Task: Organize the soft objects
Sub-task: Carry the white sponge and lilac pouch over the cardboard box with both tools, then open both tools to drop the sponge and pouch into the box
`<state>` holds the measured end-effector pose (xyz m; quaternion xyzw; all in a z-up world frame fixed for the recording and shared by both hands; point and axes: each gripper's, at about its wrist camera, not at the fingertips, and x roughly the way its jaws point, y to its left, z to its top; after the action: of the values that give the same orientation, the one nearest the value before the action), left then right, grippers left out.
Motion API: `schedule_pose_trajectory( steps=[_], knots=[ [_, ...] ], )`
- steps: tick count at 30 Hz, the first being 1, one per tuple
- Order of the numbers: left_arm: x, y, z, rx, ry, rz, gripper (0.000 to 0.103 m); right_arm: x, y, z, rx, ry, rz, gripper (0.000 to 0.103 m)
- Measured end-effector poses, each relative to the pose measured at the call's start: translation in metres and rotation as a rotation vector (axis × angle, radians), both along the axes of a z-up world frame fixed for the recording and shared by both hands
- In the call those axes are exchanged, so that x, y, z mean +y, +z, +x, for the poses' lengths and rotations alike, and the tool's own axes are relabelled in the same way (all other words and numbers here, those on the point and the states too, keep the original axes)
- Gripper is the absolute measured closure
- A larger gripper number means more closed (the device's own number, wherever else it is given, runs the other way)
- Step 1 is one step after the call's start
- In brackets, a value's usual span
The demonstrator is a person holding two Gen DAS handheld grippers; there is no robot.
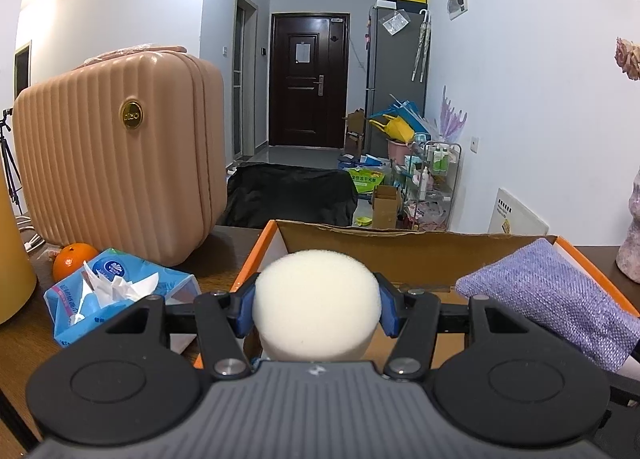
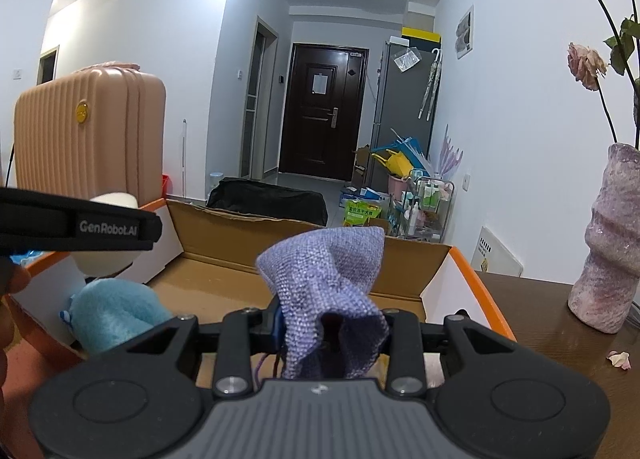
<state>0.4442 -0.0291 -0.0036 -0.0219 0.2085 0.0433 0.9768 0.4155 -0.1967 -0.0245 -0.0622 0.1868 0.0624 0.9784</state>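
Note:
My left gripper (image 1: pixel 316 309) is shut on a cream sponge (image 1: pixel 316 299) and holds it over the near left part of an open cardboard box (image 1: pixel 400 245) with orange edges. My right gripper (image 2: pixel 332 323) is shut on a purple woven cloth pouch (image 2: pixel 328 279) and holds it above the same box (image 2: pixel 304 235). The pouch also shows at the right in the left wrist view (image 1: pixel 560 295). A blue plush toy (image 2: pixel 116 311) lies inside the box at its left. The left gripper with the sponge (image 2: pixel 106 259) shows at the left of the right wrist view.
A pink ribbed suitcase (image 1: pixel 116 171) stands on the wooden table (image 1: pixel 224 255) left of the box. A blue tissue pack (image 1: pixel 116 291) and an orange (image 1: pixel 72 259) lie beside it. A yellow object (image 1: pixel 12 259) is at far left. A pink vase (image 2: pixel 608 243) with dried roses stands right.

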Motion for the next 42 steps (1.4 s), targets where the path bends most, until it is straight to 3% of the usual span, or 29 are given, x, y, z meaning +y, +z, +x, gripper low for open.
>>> schedule_pose_trajectory(
  steps=[7, 9, 11, 16, 19, 42],
  knots=[
    [0.002, -0.002, 0.003, 0.012, -0.011, -0.01, 0.043, 0.0, -0.001, -0.001, 0.001, 0.001, 0.003, 0.06],
    [0.003, -0.002, 0.003, 0.015, -0.013, -0.01, 0.038, 0.0, -0.002, -0.001, 0.005, 0.001, 0.0, 0.055],
    [0.003, -0.002, 0.002, 0.01, -0.007, -0.009, 0.023, 0.0, -0.003, -0.002, 0.009, -0.001, -0.002, 0.049],
    [0.003, -0.002, -0.002, -0.01, 0.007, -0.005, 0.0, -0.003, -0.002, -0.002, 0.019, -0.007, 0.024, 0.022],
    [0.004, -0.002, -0.002, -0.01, 0.007, -0.009, 0.0, -0.005, -0.002, -0.001, 0.016, -0.018, 0.039, 0.009],
    [0.011, -0.004, -0.009, -0.001, 0.017, -0.042, 0.0, -0.006, -0.005, -0.009, -0.008, -0.043, 0.05, 0.0]
  ],
)
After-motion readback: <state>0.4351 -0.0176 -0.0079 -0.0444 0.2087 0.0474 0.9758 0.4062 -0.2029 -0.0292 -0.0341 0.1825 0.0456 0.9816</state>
